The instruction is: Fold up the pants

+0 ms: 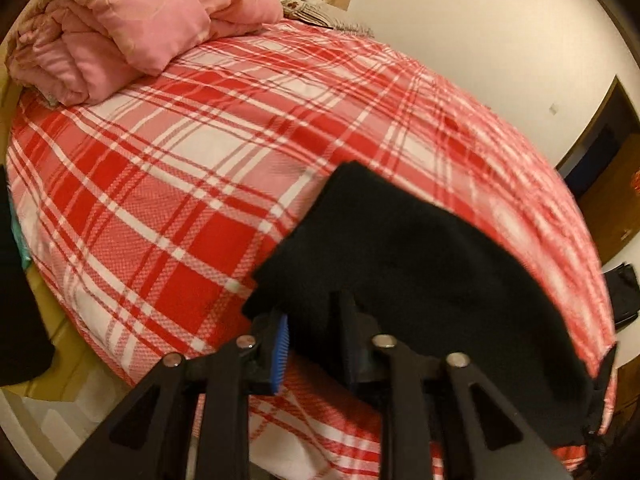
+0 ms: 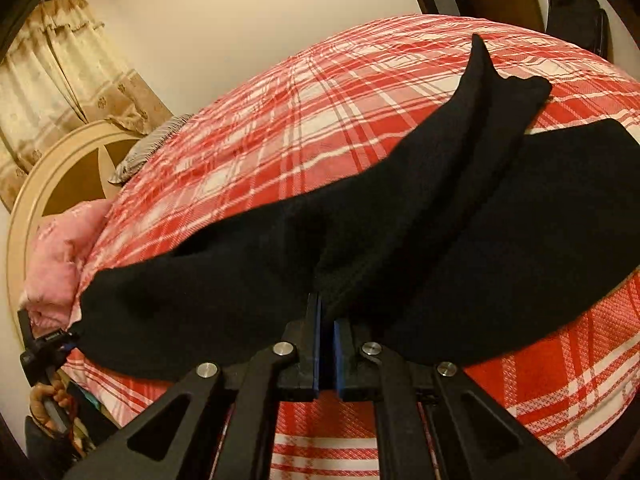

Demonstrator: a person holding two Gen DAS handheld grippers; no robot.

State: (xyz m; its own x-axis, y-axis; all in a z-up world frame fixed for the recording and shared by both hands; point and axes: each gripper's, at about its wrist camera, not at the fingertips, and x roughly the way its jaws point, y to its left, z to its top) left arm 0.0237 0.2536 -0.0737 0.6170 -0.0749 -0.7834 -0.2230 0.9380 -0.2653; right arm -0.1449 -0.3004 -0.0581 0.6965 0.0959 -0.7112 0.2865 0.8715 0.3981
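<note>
The black pants [image 2: 400, 240] lie across a bed with a red-and-white plaid cover [image 2: 280, 120], and both tongs grip them at the near edge; the right gripper [image 2: 327, 320] has its blue-padded fingers drawn together to a narrow slit, with a bunch of black cloth pinched at the tips, so that the fabric rises in a ridge straight ahead of it and runs away up and to its right, ending in a raised point near the far side of the bed; a broader spread of the pants lies flat to the right of that ridge, and another part stretches to the left of the fingers; at the far left end of that stretch, the left gripper [image 2: 60, 340] shows small and dark, touching the cloth, with a hand [image 2: 50, 400] below it on the handle; in the left wrist view, the left gripper [image 1: 316, 320] stands narrowly parted, its blue pad [image 1: 281, 344] bare on the left finger, while black cloth sits between and over the fingers, so it holds the pants [image 1: 420, 260] by their edge; from there the fabric spreads ahead and to the right of the fingers; far ahead and to the left of the left gripper, a rolled pink quilt [image 1: 132, 28] rests on the plaid cover [image 1: 160, 180]; a pale wall [image 1: 480, 40] stands beyond the bed.
</note>
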